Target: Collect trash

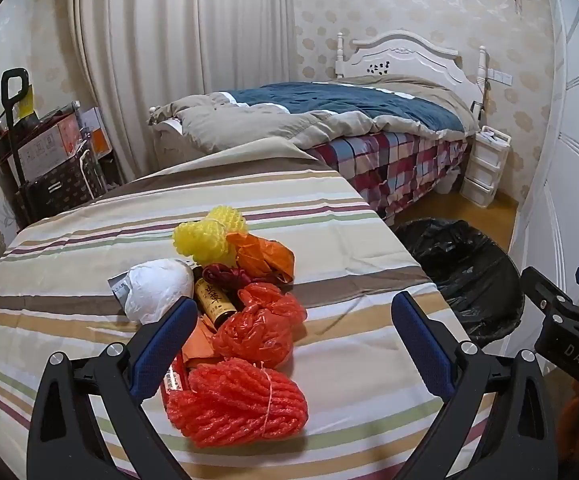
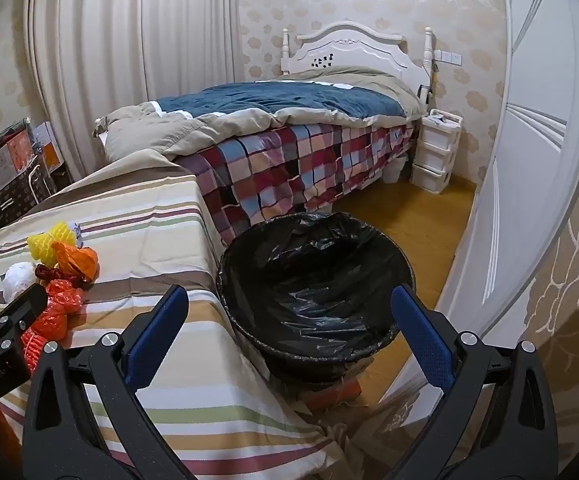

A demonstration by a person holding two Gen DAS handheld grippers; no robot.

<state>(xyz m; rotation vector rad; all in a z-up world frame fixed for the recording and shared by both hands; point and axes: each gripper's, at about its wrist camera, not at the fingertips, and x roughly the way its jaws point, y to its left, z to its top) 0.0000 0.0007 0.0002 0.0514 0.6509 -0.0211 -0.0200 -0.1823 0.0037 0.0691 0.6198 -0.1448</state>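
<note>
— Since the trash (image 1: 229, 312) lay in one tangled heap on the striped cloth (image 1: 69, 256), what did you think could go wrong?

— Several things. The red net bundles (image 1: 237, 400) looked soft and stringy, so a finger could have snagged the mesh and dragged a neighbour along. The small brown bottle (image 1: 212, 300) sat wedged between the white wad (image 1: 157, 292) and the nets; it might have rolled off if the pile was jostled. And the cloth itself could have bunched under a low pinch.

— And the bin (image 2: 313, 280)?

— It stood on the floor to the right, just beside the cloth's edge, black liner open. A light net dropped from too far left could have landed on the floor instead.

— What were the grippers doing?

— Both were spread wide, holding nothing. The left gripper (image 1: 293, 332) hovered over the near end of the pile, a red bundle lying between its fingers but untouched. The right gripper (image 2: 289, 320) pointed down toward the bin, empty.
</note>
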